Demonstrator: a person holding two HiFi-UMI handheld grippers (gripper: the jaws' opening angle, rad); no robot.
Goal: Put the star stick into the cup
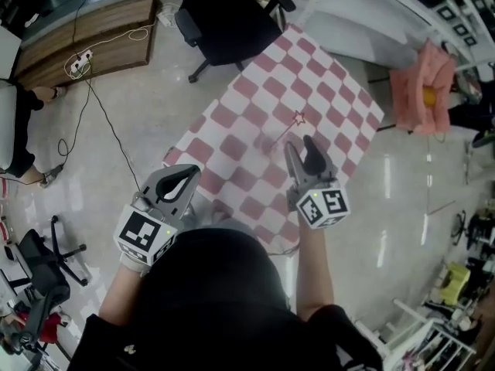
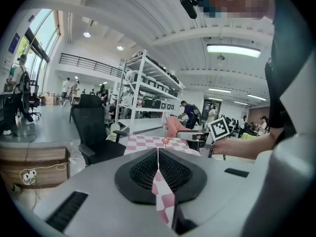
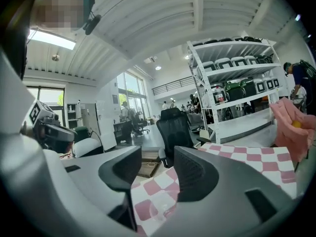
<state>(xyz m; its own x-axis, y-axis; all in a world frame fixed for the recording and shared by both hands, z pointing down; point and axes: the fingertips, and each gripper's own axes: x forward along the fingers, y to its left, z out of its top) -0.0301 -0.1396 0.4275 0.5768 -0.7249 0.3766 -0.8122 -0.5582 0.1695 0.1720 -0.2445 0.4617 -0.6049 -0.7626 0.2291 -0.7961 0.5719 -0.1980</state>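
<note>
The star stick, a thin stick with a small red star at its far end, lies on the pink-and-white checked tablecloth; its star also shows far off in the left gripper view. A faint clear cup seems to stand by the stick's near end and shows dimly between the right jaws. My right gripper hovers open just short of the stick, nothing in it. The left gripper hangs at the table's near left corner, shut and empty.
A black office chair stands at the table's far side. A pink cloth bundle sits off to the right. A wooden bench and a floor cable lie to the left. White shelving stands beyond.
</note>
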